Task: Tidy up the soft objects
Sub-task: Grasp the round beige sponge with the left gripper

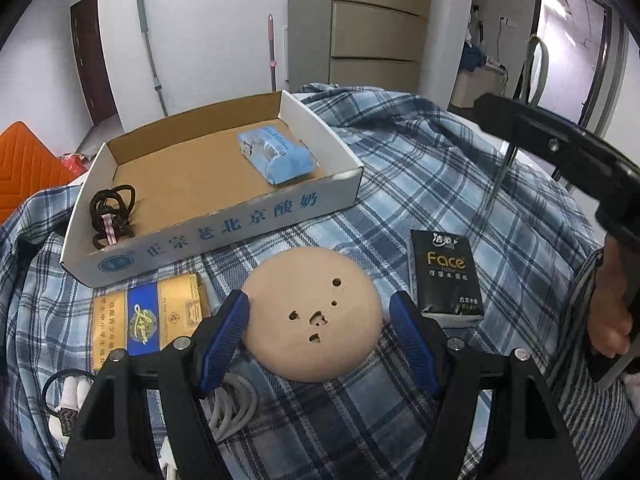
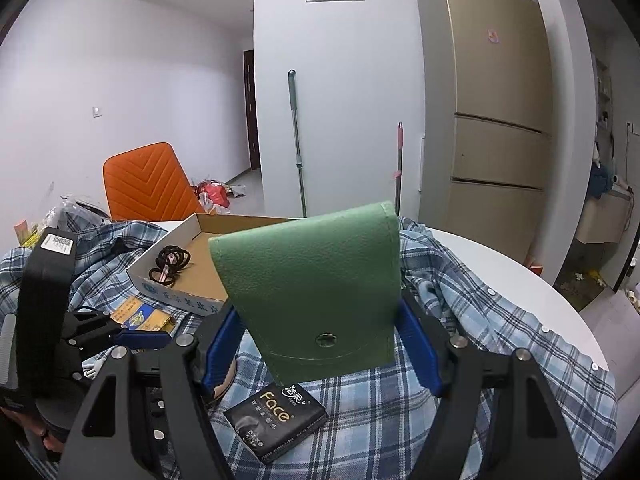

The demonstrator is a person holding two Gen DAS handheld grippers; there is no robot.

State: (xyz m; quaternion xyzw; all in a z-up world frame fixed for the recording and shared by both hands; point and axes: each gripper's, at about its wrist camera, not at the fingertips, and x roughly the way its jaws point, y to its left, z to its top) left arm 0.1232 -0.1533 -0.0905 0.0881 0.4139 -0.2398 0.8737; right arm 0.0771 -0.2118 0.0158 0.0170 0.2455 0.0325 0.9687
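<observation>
A tan round sponge-like pad (image 1: 312, 314) with small holes lies on the plaid cloth (image 1: 440, 184). My left gripper (image 1: 322, 336) is open around it, blue pads on either side with a gap on the right. My right gripper (image 2: 320, 344) is shut on a green leather pouch (image 2: 316, 284) and holds it upright above the cloth. A black Face tissue pack (image 1: 446, 276) lies to the right of the pad; it also shows in the right wrist view (image 2: 276, 412). A cardboard tray (image 1: 224, 224) holds a blue tissue pack (image 1: 276, 154) and black hair ties (image 1: 110, 214).
A gold and blue cigarette pack (image 1: 146, 320) and a coiled white cable (image 1: 236, 408) lie at the left. An orange chair (image 2: 148, 184) stands behind the round white table (image 2: 520, 284). A fridge (image 2: 492, 112) and mop handles stand at the back.
</observation>
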